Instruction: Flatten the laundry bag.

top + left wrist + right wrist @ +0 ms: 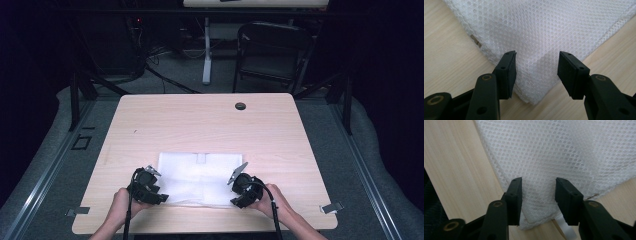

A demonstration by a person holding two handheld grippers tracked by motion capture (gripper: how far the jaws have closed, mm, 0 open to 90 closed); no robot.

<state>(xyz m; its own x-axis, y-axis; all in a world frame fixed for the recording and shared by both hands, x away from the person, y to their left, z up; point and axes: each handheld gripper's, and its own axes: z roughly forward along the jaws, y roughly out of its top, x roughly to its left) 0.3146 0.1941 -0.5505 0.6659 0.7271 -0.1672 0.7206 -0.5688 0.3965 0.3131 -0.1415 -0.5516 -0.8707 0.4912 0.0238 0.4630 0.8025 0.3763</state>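
A white, rectangular mesh fabric bag [200,177] lies flat on the light wooden desk [210,125], near its front edge. My left claw [536,72] straddles the bag's front left corner, released, pads not yet pressing the mesh. My right claw [537,200] straddles the front right corner, also released, the mesh between its pads. I see each claw held in a hand at the desk's front edge.

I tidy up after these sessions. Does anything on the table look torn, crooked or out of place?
Nothing stands out. The white mesh cloth lies flat and square on the table, with no tear visible. Each gripper, left and right, straddles a near corner, jaws apart.
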